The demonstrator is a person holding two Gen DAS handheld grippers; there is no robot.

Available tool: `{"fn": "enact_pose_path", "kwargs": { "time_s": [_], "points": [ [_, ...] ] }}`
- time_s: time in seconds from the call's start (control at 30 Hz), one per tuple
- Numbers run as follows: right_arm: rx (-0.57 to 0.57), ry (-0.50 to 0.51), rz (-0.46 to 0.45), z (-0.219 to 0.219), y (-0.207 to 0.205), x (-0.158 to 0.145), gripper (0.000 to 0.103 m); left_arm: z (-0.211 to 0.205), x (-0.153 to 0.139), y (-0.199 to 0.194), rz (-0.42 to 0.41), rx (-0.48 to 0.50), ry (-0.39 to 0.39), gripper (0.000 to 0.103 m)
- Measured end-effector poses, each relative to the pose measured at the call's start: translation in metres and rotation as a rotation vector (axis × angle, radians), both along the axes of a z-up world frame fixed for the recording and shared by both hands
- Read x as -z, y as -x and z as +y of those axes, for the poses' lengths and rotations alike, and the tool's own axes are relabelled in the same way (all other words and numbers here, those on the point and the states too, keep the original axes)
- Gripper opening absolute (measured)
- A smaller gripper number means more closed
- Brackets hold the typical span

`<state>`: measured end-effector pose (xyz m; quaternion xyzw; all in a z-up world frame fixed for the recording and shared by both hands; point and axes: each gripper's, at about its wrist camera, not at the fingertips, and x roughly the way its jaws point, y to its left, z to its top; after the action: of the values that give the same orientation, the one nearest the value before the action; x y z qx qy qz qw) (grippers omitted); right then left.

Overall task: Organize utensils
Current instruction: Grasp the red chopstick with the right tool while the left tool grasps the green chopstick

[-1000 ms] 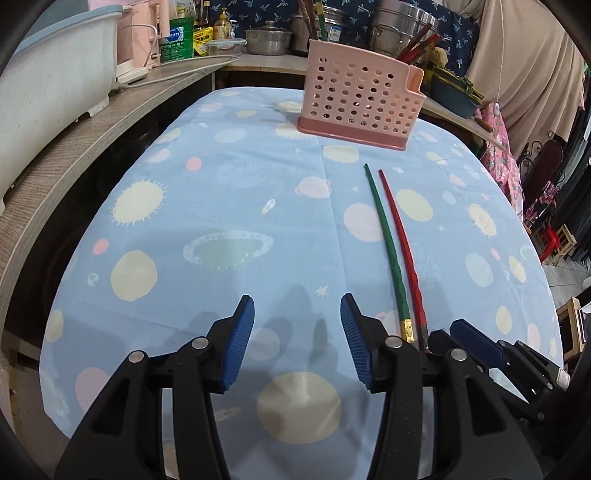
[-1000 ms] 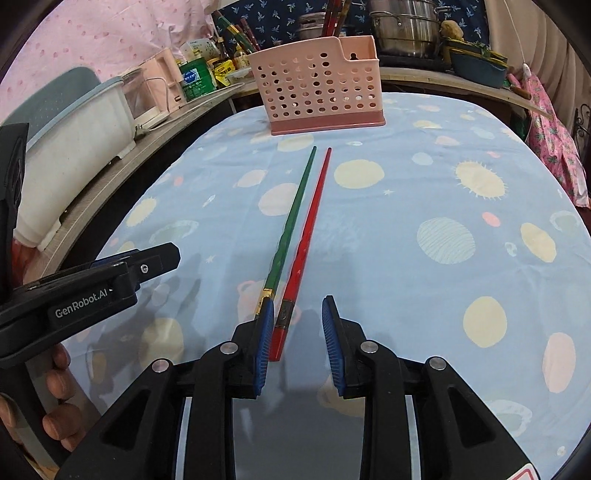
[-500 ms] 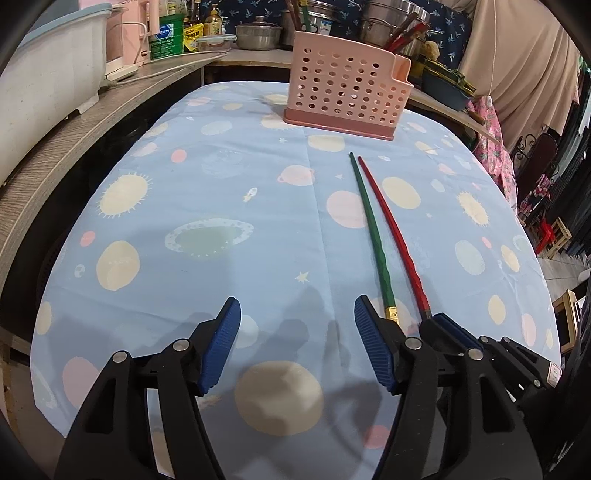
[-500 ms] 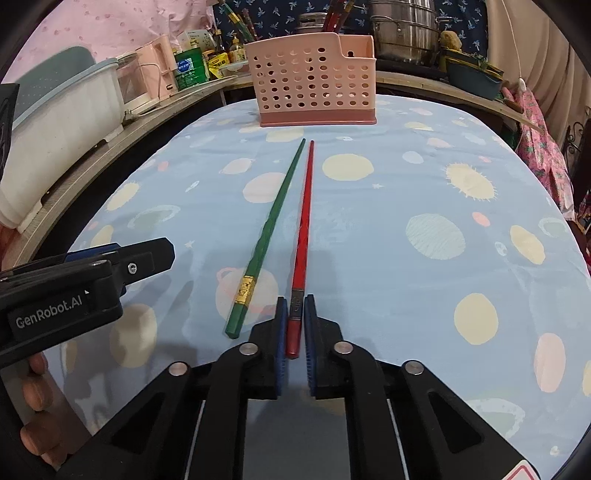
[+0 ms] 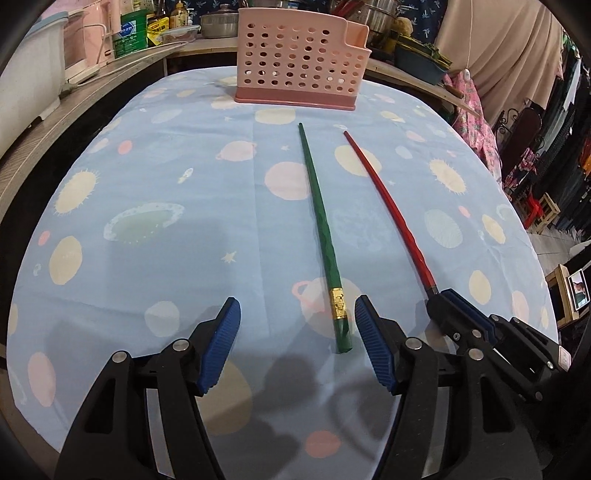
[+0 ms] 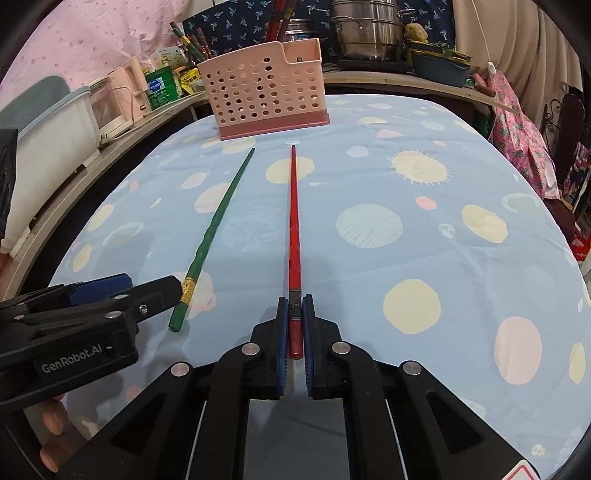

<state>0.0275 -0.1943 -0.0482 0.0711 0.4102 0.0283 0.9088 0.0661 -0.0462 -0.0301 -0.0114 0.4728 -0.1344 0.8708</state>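
A green chopstick [image 5: 322, 229] [image 6: 218, 225] lies on the blue planet-print tablecloth [image 5: 166, 192], its thick end between the blue pads of my left gripper [image 5: 297, 321]. Those pads stand apart and do not touch it. My right gripper [image 6: 294, 308] is shut on the thick end of a red chopstick [image 6: 294, 221] [image 5: 388, 210], which points toward the pink perforated utensil basket [image 5: 301, 79] [image 6: 264, 92] at the far edge. In the left wrist view the right gripper [image 5: 439, 295] shows at the lower right. In the right wrist view the left gripper [image 6: 166, 291] sits at the left.
A wooden counter [image 5: 55, 110] runs along the left and back with a white tub [image 6: 48, 147], bottles and steel pots [image 6: 365, 33]. A blue basin [image 6: 439, 66] and pink cloth [image 6: 517, 122] lie at the right. Fingers of a hand [image 6: 51, 421] show at lower left.
My right gripper has shut on the red chopstick and drawn it away from the green one. My left gripper has opened wider and moved right, so the green chopstick's end now lies between its pads.
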Motion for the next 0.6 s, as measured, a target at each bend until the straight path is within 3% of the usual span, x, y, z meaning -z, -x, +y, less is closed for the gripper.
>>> {"fn": "enact_pose_path", "kwargs": {
  "time_s": [0.2,0.6],
  "points": [
    [-0.001,-0.004,-0.003,-0.0013,0.0006,0.0004,0.007,-0.0069,0.0037,-0.0009,-0.023,0.001,-0.042,0.059],
    [0.001,0.002,-0.013,-0.0001,0.0025,0.0006,0.007,-0.0060,0.0050,0.0013,-0.054,-0.013,-0.110,0.040]
  ]
}}
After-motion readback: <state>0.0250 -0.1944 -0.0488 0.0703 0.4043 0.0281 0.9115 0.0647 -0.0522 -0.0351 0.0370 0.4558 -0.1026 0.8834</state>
